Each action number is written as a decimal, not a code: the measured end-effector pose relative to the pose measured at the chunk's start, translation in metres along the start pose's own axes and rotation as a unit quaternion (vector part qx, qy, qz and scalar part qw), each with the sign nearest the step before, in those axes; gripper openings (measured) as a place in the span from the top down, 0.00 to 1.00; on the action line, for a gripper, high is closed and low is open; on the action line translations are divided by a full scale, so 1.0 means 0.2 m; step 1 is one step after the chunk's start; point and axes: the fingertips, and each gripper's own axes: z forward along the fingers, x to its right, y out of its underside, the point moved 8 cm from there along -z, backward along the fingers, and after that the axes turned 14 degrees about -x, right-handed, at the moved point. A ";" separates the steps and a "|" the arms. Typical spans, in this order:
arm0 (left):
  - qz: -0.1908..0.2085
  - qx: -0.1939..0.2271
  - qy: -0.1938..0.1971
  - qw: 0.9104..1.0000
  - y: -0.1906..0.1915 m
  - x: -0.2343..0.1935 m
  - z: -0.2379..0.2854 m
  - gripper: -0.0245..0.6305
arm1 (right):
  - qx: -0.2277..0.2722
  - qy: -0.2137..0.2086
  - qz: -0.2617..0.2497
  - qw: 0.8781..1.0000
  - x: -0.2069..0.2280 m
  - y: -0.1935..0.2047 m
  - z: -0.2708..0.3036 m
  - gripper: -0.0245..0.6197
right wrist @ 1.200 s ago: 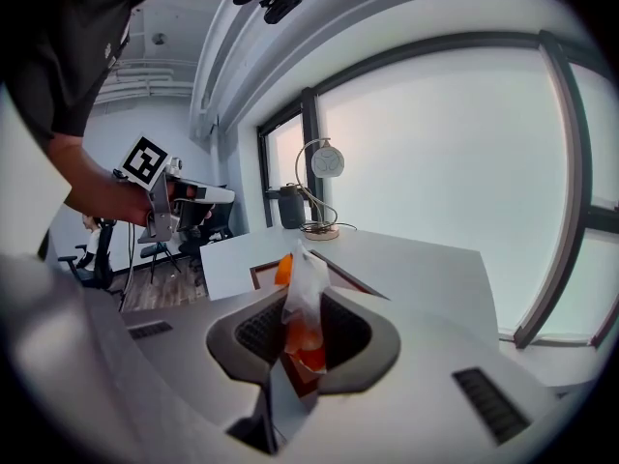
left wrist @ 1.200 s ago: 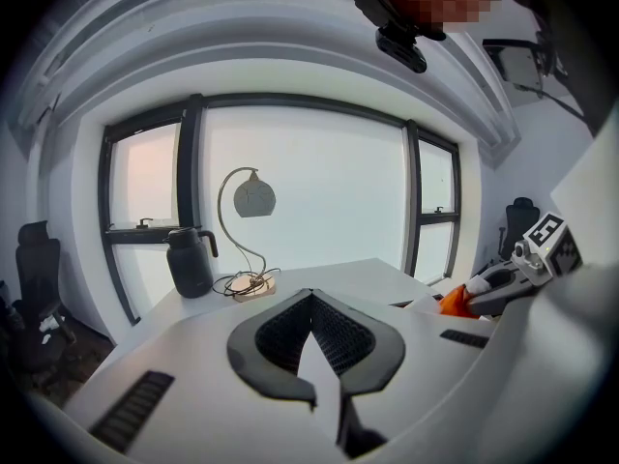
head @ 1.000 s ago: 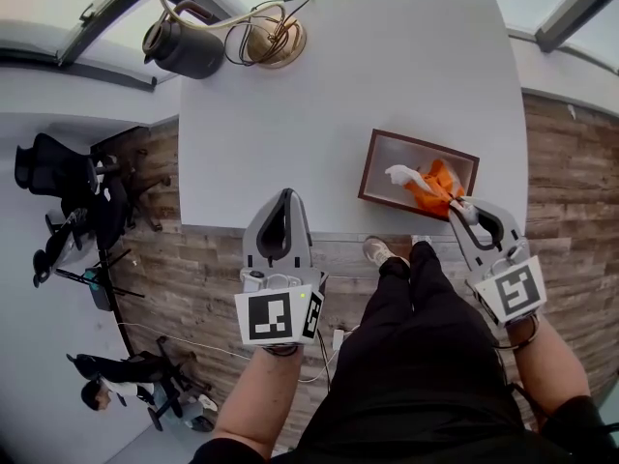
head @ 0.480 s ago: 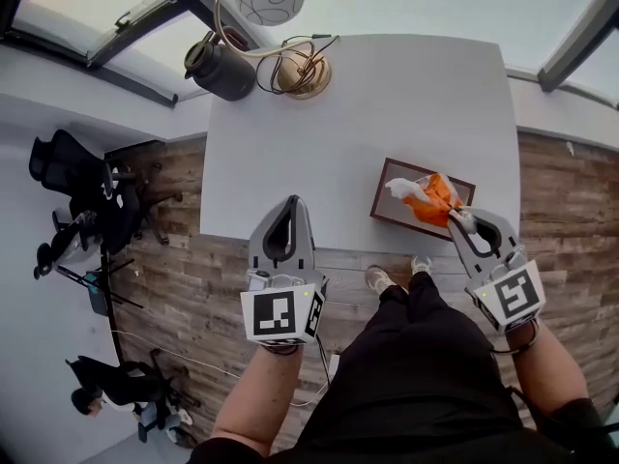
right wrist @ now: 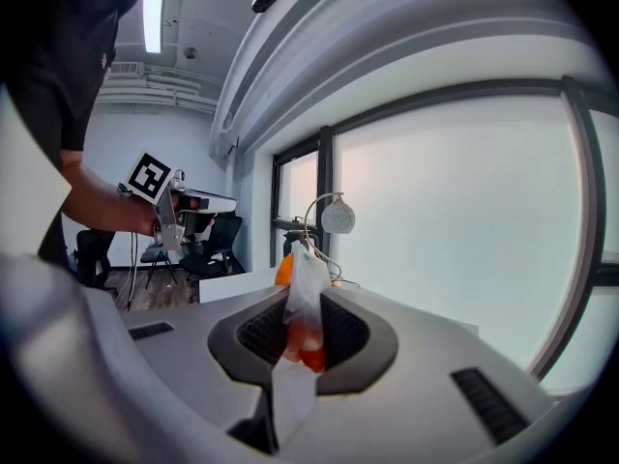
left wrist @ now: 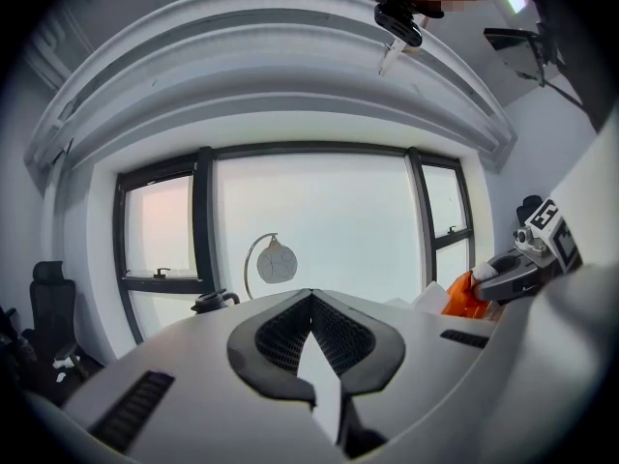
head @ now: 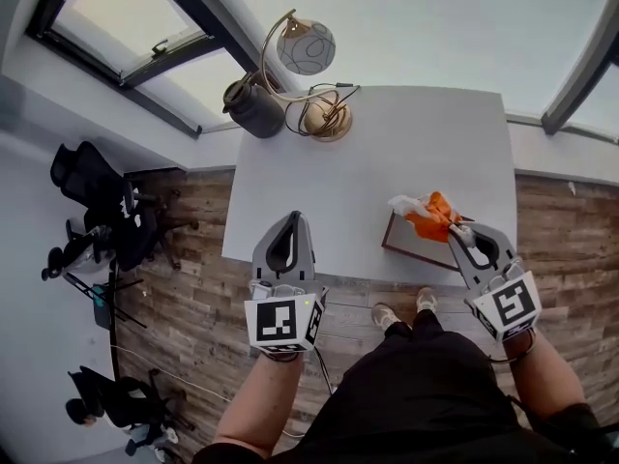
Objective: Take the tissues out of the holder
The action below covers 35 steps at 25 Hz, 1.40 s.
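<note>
The tissue pack (head: 426, 216), orange with white plastic, hangs above the dark brown holder (head: 414, 246) near the white table's front right edge. My right gripper (head: 462, 232) is shut on the pack's near end. In the right gripper view the pack (right wrist: 308, 269) stands up between the jaws of that gripper (right wrist: 302, 296). My left gripper (head: 283, 242) is shut and empty, over the table's front edge to the left of the holder. In the left gripper view its jaws (left wrist: 311, 296) meet at the tip, with the orange pack (left wrist: 462, 298) far right.
A curved lamp (head: 311, 49) with a round brass base (head: 327, 119), a dark kettle (head: 253, 107) and cables stand at the table's back left. Office chairs (head: 92, 196) sit on the wooden floor at left. Windows run behind the table.
The right gripper has raised the tissue pack from inside the holder to above it. The head camera has risen, so the table looks farther off. The left gripper stays shut.
</note>
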 end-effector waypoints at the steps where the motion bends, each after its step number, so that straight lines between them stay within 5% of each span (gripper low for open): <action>1: 0.000 0.004 -0.001 1.000 -0.02 -0.01 -0.01 0.96 | 0.005 0.003 0.001 1.000 0.01 -0.02 0.00 0.88; 35: -0.012 0.116 -0.043 0.992 -0.55 -0.20 -0.04 0.96 | 0.138 0.044 -0.047 0.988 0.31 -0.72 -0.06 0.88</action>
